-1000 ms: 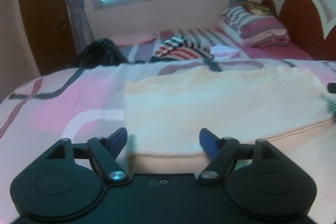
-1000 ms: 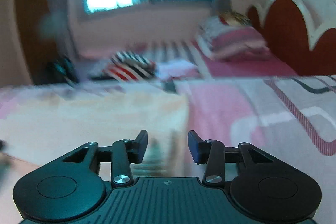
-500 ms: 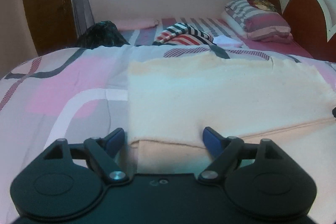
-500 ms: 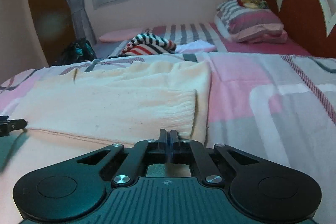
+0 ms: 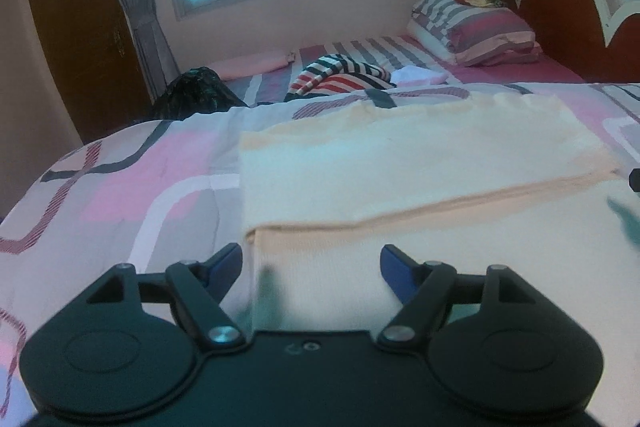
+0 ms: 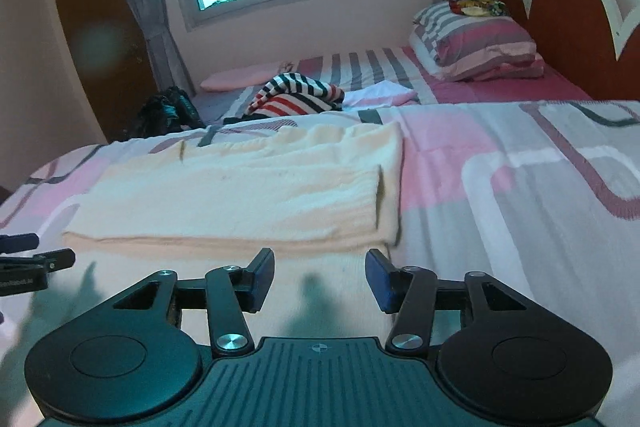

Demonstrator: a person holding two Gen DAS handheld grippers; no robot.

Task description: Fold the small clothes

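Note:
A cream garment (image 5: 400, 179) lies flat on the bed with one part folded over itself; it also shows in the right wrist view (image 6: 248, 195). My left gripper (image 5: 311, 263) is open and empty over the garment's near left edge. My right gripper (image 6: 320, 277) is open and empty over the garment's near right edge. The left gripper's fingertips (image 6: 24, 247) show at the left edge of the right wrist view.
The bed cover (image 6: 520, 187) is pink, grey and white. A striped garment (image 6: 296, 99), a white cloth (image 6: 380, 93), a dark bag (image 6: 168, 111) and pillows (image 6: 476, 43) lie beyond. A headboard (image 6: 568, 27) stands on the right and a brown door (image 5: 80, 27) on the left.
My right gripper was shut on the garment's edge half a second ago and is now open and drawn back. The folded flap lies laid down. My left gripper stayed open and moved little.

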